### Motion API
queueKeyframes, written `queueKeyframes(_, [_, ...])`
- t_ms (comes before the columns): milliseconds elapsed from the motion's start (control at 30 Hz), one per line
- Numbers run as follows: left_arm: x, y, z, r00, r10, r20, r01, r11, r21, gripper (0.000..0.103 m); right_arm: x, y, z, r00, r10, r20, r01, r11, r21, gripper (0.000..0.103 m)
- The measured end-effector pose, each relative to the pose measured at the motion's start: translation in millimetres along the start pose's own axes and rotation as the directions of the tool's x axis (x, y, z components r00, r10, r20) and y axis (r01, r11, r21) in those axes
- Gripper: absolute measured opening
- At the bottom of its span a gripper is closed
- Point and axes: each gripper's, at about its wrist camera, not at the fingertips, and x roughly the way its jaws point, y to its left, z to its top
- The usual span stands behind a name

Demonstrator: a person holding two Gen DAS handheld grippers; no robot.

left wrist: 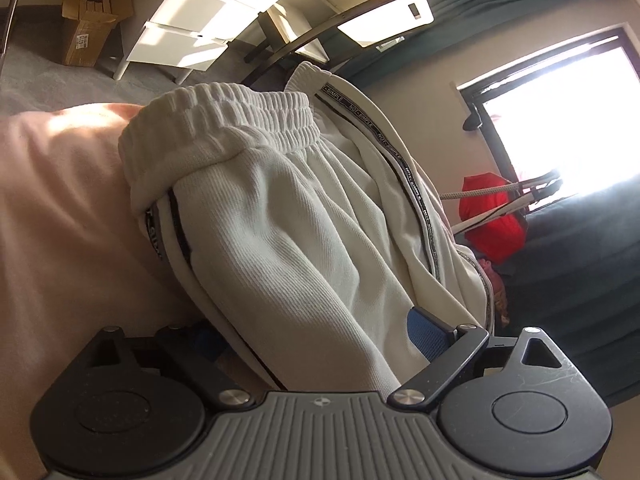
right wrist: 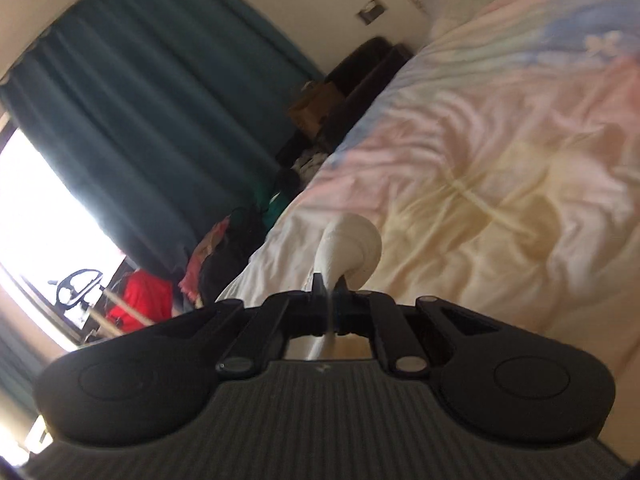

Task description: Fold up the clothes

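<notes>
Nearby, teal curtain point(right wrist: 132, 92), right tongs point(right wrist: 329, 300) clamping white trousers point(left wrist: 280, 208), left tongs point(left wrist: 316, 336) agape.

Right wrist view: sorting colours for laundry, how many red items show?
1: a red bundle beside the bright window, left of the bed; others may be hidden.

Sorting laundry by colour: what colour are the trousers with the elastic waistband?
White trousers, with dark lettered side stripes; clearest in the left wrist view.
</notes>
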Motion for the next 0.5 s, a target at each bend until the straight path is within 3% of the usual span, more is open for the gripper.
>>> queueKeyframes(33, [-1.7,4.6,3.1,1.0,-0.011,-0.013,0.01,1.0,-0.022,0.085,-5.3,-11.4,6.2,0.999,-0.034,0.006,0.034,0.999,0.015,0.006])
queueKeyframes(167, [-8.0,22.4,15.7,0.997,-0.053,-0.06,0.046,0.992,-0.116,0.083,-22.6,-47.1,17.3,0.993,-0.117,0.0,0.117,0.991,0.066,0.006])
queueKeyframes(400, [-1.4,42.0,35.4,0.986,-0.117,-0.121,0.089,0.972,-0.216,0.081,-31.7,-64.0,14.9,0.992,-0.096,-0.077,0.105,0.987,0.122,0.006])
queueKeyframes(467, [0.9,42.6,39.1,0.99,-0.089,-0.106,0.066,0.976,-0.208,0.071,-31.2,-65.4,11.1,0.99,-0.098,-0.099,0.108,0.988,0.106,0.007])
queueKeyframes(500, [1.8,42.3,40.9,0.993,-0.07,-0.092,0.051,0.979,-0.2,0.062,-30.2,-68.2,9.8,0.99,-0.092,-0.106,0.104,0.988,0.113,0.008])
